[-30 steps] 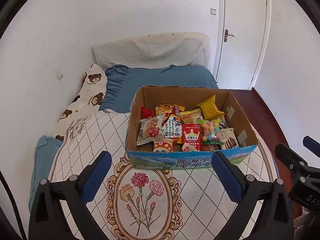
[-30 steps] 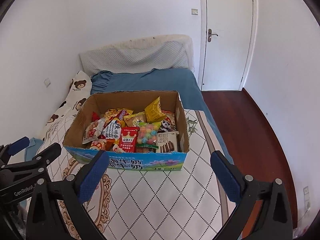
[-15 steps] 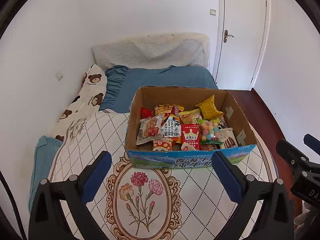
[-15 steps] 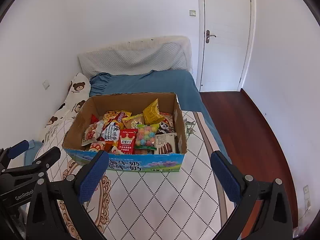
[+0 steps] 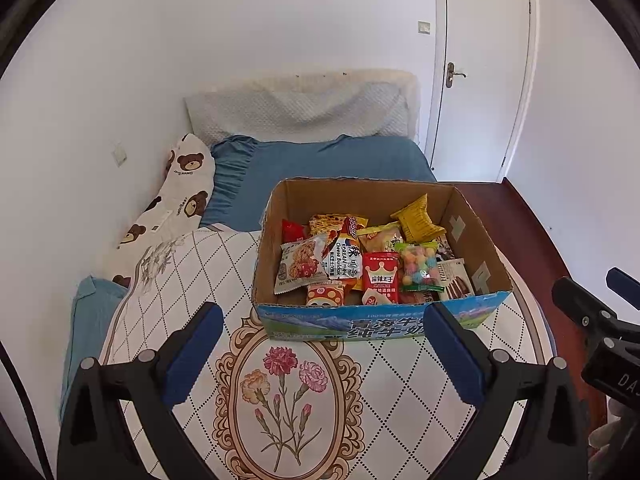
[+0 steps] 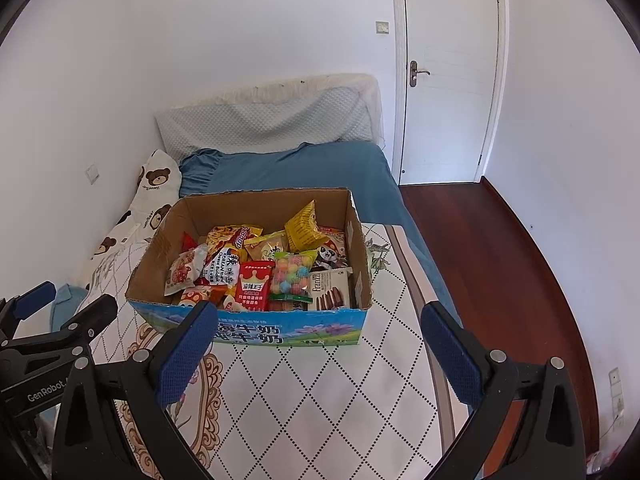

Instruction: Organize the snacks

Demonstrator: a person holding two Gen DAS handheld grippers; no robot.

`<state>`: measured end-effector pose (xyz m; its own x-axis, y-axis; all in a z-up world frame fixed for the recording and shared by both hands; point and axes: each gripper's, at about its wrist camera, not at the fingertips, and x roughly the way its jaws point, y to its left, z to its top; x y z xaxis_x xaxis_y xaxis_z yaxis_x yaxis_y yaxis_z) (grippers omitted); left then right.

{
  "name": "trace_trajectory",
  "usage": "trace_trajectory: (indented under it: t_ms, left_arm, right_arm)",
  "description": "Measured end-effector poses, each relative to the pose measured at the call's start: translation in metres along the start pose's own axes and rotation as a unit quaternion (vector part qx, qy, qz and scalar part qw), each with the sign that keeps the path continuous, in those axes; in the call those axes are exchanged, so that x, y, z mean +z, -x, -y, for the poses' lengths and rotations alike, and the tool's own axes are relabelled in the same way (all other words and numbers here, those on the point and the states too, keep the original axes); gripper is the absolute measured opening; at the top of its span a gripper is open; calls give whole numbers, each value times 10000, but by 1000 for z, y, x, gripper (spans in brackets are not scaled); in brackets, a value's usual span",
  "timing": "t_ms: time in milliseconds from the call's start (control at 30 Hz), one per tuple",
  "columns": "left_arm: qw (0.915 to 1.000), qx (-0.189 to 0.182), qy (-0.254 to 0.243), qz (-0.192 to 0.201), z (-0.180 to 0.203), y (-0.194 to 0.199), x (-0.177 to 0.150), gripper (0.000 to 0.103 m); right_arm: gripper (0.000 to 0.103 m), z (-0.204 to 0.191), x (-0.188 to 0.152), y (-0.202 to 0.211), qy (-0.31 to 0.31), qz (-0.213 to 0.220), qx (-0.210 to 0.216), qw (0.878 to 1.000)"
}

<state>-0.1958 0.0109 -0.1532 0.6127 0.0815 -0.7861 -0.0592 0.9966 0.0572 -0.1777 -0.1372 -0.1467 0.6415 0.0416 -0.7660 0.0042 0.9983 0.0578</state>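
Both grippers, left gripper (image 5: 320,344) and right gripper (image 6: 318,344), hover before the cardboard box (image 5: 380,322) on the bed, fingers spread and empty. Since a second ago almost nothing moved; snack packets (image 5: 368,260) lie piled inside.

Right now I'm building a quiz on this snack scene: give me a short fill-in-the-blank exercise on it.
1. The snacks lie in an open ____ box.
2. The box stands on a quilt printed with ____.
3. Both the left gripper and the right gripper are ____.
4. The bag of coloured candy balls lies beside a ____ packet with a crown.

Missing words: cardboard; flowers; open; red
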Motion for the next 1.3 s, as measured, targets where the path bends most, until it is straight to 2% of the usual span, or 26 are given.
trace_trajectory:
  t_ms: [1300]
  left_arm:
    - [9999, -21, -106, 93, 4, 9, 5, 103]
  right_arm:
    - [103, 5, 0, 12, -117, 40, 62, 9999]
